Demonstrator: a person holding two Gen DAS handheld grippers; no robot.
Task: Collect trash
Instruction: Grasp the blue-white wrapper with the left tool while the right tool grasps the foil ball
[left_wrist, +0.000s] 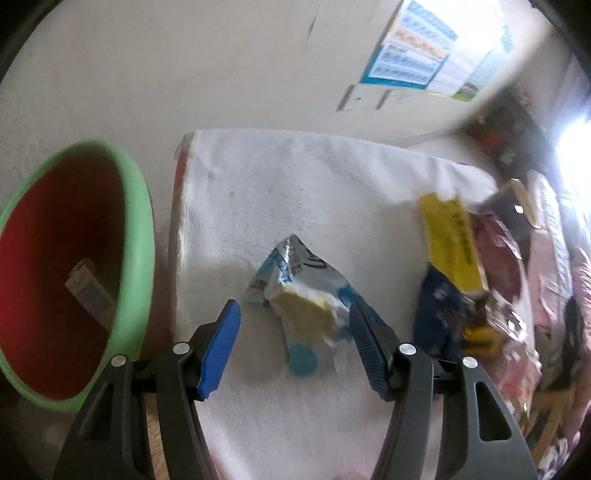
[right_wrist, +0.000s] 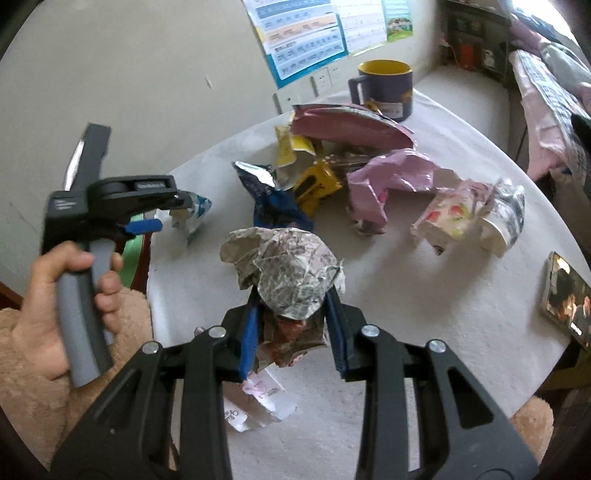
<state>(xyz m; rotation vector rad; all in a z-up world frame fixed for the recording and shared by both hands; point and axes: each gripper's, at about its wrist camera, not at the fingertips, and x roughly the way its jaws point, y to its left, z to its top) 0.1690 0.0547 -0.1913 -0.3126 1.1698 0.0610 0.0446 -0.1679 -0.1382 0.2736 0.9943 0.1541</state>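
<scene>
Right wrist view: the right gripper (right_wrist: 291, 328) is pinching a crumpled newspaper ball (right_wrist: 286, 271), light and springy, above the table (right_wrist: 443, 314). The left gripper (left_wrist: 295, 332), spread, is straddling a limp, slippery blue-and-silver snack wrapper (left_wrist: 299, 295); pinching its bunched middle looks best.

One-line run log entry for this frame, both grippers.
left gripper: open, straddling blue-white snack wrapper | right gripper: shut on crumpled newspaper ball | green-rimmed red bin: left of table

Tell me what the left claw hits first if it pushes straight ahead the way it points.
Most likely the blue and white wrapper, which lies on the white cloth right between the open fingers of the left claw. Depth is hard to judge.
</scene>
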